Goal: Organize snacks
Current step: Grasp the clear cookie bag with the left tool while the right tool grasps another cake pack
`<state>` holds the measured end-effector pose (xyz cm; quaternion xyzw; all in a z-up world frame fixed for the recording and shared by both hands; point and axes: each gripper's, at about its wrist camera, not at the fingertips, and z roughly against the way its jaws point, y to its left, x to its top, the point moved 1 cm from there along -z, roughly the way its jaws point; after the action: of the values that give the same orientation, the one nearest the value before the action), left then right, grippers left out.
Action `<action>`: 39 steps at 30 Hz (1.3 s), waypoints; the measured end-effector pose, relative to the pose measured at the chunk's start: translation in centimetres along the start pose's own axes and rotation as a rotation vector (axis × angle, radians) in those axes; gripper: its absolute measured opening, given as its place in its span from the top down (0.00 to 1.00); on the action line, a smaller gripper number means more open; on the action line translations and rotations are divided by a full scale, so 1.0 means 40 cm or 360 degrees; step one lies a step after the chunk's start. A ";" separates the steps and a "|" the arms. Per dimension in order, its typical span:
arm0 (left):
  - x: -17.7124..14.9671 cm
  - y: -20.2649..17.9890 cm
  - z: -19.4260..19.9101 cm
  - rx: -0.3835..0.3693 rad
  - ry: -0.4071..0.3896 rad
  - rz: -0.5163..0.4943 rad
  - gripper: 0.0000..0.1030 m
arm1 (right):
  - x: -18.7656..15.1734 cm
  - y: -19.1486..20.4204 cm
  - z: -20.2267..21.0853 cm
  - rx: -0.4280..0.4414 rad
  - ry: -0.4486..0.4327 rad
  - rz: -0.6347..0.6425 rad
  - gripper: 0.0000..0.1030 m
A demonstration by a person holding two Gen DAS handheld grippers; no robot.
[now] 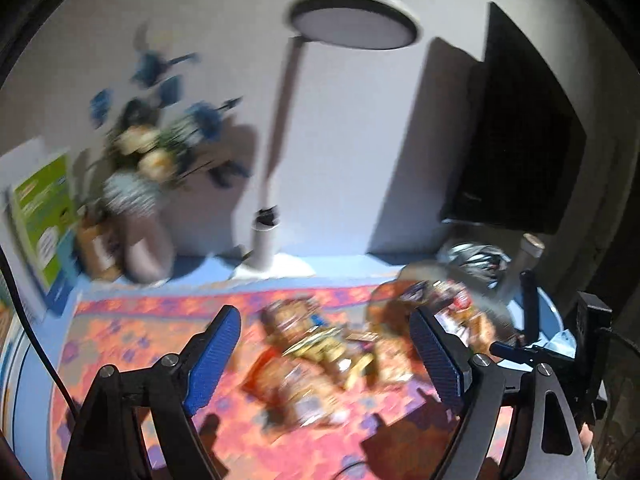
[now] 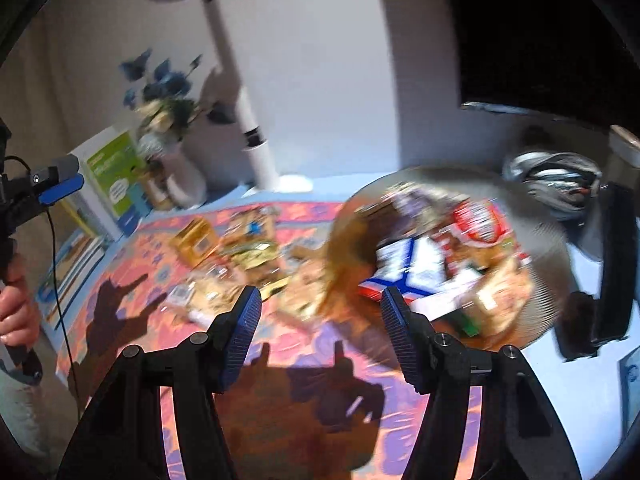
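Several loose snack packets [image 1: 316, 356] lie in a blurred pile on the orange and purple patterned mat [image 1: 132, 344]. My left gripper [image 1: 324, 356] is open and empty, held above the pile. In the right wrist view the packets [image 2: 236, 256] spread across the mat [image 2: 132, 264], and a round woven basket [image 2: 556, 236] at the right holds more packets, among them a red one [image 2: 476, 220]. My right gripper [image 2: 320, 336] is open and empty, above the mat near the basket's left rim. The basket also shows in the left wrist view [image 1: 404, 276].
A white desk lamp [image 1: 268, 184] stands at the back by the wall. A vase of blue and cream flowers [image 1: 140, 200] and a green box [image 1: 44, 216] stand at the back left. A dark monitor [image 1: 516, 136] and a cable bundle [image 2: 560, 180] are at the right.
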<state>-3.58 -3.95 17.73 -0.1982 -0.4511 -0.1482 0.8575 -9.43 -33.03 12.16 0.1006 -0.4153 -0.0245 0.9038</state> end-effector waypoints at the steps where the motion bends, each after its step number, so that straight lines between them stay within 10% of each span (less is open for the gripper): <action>1: -0.028 0.026 0.002 0.0031 0.0010 0.0020 0.18 | -0.013 0.016 -0.014 0.0020 0.0016 0.0009 0.40; 18: -0.372 0.227 -0.194 0.0195 0.0290 0.0206 0.18 | -0.155 0.051 -0.211 -0.0011 0.0200 0.0000 0.40; 26: -0.370 0.249 -0.198 0.0125 0.0285 0.0295 0.18 | -0.150 0.028 -0.210 0.0020 0.0168 -0.0079 0.40; 39: -0.255 0.048 -0.266 0.0032 0.0345 -0.0046 0.18 | -0.071 0.025 -0.291 -0.0022 0.0309 -0.0319 0.37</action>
<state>-0.74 -6.53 3.38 -0.1659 -0.3600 -0.1766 0.9010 -2.53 -29.82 2.87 0.1371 -0.3136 -0.1076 0.9334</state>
